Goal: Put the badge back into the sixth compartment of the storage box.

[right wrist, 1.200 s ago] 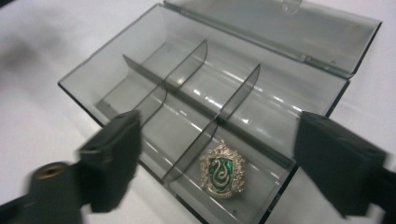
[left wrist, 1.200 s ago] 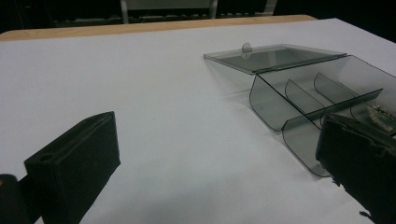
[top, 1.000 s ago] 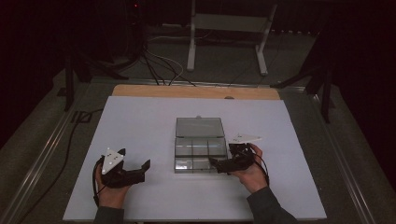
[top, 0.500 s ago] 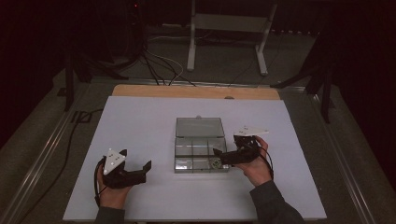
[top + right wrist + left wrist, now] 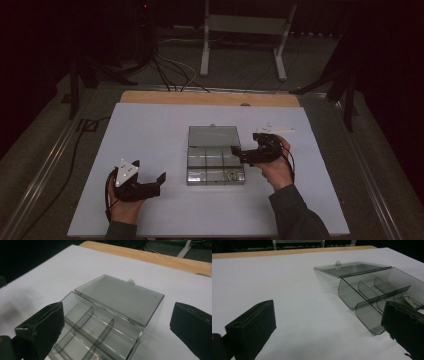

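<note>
A smoky clear compartment box [image 5: 215, 169] lies open mid-table, its lid [image 5: 212, 136] folded flat behind it. Small metal parts [image 5: 231, 175] rest in the front right compartment. My right gripper [image 5: 240, 156] hovers at the box's right side, open, jaws pointing left over the tray. In the right gripper view the open gripper [image 5: 116, 332] looks down on the box [image 5: 100, 327] and lid [image 5: 120, 298]. My left gripper [image 5: 156, 184] rests open on the table left of the box. In the left gripper view the gripper [image 5: 327, 332] is empty, with the box [image 5: 374, 290] ahead and to the right.
The white table top [image 5: 150, 135] has a wooden strip [image 5: 210, 98] along its far edge. Behind it stand a metal stand [image 5: 245, 30] and cables [image 5: 165, 70] on the dark floor. A cable [image 5: 75, 150] runs along the table's left side.
My right gripper has moved away from the person along the box's right side, slightly higher over the tray. The left gripper has stayed put.
</note>
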### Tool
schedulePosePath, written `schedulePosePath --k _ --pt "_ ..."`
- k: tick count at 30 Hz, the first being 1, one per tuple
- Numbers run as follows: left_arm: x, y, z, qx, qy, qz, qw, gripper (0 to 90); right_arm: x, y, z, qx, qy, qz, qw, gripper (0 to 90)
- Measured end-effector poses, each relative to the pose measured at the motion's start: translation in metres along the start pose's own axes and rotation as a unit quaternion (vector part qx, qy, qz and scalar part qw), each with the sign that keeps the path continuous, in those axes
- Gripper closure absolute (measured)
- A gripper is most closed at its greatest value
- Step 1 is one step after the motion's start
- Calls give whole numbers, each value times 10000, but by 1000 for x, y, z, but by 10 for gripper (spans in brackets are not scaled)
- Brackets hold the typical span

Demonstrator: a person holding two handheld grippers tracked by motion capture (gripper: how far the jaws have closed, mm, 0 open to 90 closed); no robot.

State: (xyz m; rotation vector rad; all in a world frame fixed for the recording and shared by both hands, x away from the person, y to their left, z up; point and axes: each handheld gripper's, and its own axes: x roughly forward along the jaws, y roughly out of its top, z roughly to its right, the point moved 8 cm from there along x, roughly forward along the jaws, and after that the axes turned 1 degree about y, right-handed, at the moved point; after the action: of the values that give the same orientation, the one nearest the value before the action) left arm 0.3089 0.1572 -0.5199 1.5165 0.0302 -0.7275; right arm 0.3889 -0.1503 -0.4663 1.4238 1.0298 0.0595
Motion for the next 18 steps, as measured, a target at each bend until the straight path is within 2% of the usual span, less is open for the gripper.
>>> schedulePosePath --k 5,9,18 --pt "5 -1 1 -26 9 -28 10000 13 6 7 3 10 -55 79 10000 0" --pt "6 -1 4 -34 4 -28 10000 13 10 11 4 -72 -84 122 9999 0" --pt "11 0 11 8 -28 -30 10000 13 18 22 13 11 -185 209 9996 0"
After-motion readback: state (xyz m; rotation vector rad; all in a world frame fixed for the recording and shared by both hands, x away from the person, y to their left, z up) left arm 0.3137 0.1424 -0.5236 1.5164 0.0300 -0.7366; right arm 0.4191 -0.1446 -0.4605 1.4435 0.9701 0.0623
